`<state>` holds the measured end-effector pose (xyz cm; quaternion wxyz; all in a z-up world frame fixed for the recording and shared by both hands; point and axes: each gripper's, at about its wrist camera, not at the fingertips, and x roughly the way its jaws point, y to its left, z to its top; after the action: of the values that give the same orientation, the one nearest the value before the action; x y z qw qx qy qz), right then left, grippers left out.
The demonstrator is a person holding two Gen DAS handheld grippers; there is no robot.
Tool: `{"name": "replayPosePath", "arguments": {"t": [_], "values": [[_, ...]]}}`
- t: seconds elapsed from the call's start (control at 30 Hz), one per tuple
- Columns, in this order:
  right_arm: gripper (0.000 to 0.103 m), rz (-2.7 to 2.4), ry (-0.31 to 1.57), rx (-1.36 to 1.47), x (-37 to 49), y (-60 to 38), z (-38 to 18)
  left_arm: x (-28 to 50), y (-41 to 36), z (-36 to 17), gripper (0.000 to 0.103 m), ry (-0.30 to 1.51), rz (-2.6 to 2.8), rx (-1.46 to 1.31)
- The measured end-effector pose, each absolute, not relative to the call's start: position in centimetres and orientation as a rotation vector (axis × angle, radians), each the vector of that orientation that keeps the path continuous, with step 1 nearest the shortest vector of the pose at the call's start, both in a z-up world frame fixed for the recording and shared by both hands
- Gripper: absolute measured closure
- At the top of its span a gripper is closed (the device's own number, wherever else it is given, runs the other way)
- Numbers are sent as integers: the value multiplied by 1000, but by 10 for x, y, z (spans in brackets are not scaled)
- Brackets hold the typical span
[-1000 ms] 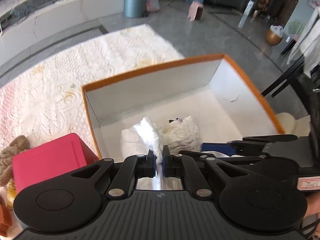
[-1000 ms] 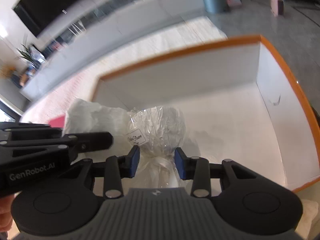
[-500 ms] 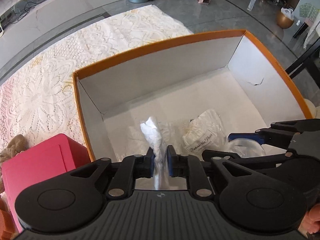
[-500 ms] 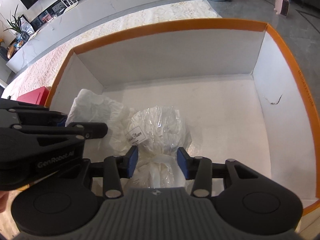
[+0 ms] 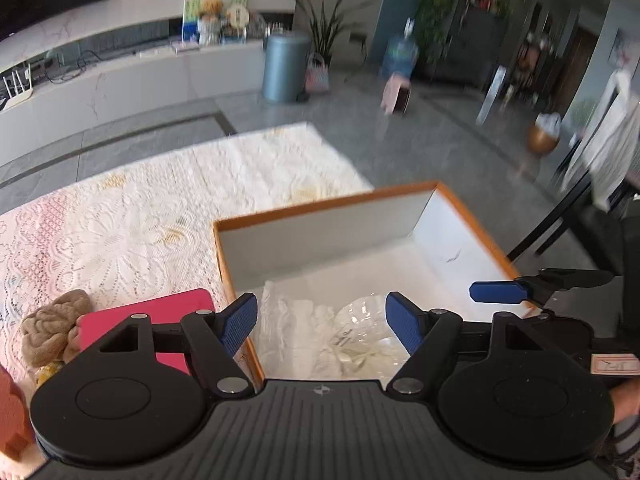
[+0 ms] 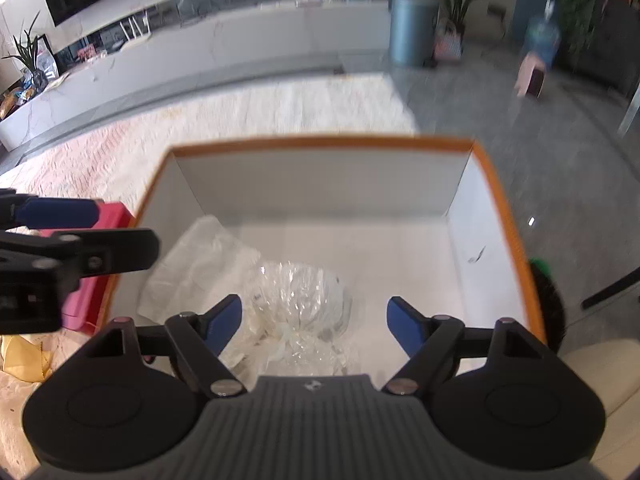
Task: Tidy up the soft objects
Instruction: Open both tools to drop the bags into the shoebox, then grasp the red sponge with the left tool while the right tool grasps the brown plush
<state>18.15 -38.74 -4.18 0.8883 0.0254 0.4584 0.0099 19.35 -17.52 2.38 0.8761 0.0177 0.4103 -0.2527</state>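
Underneath, a lace tablecloth [image 5: 132,236] (cream, floral); grey tiled floor [image 5: 420,152] beyond.

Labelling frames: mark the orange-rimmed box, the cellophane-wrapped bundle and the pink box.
orange-rimmed box [image 6: 320,142], right wrist view, far rim.
cellophane-wrapped bundle [image 6: 300,296], right wrist view, rounded top.
pink box [image 5: 160,310], left wrist view, top face.
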Motion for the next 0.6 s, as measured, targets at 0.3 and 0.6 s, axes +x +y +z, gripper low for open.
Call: {"name": "replayPosePath", "arguments": {"t": [0.3,0.6], "values": [[21,46,722,-10,123,-329,3,128,-100,49,18,643,-445,-9],[21,138,506,38,58,-244,-7,63,-11,30,20,484,-299,-9]]}}
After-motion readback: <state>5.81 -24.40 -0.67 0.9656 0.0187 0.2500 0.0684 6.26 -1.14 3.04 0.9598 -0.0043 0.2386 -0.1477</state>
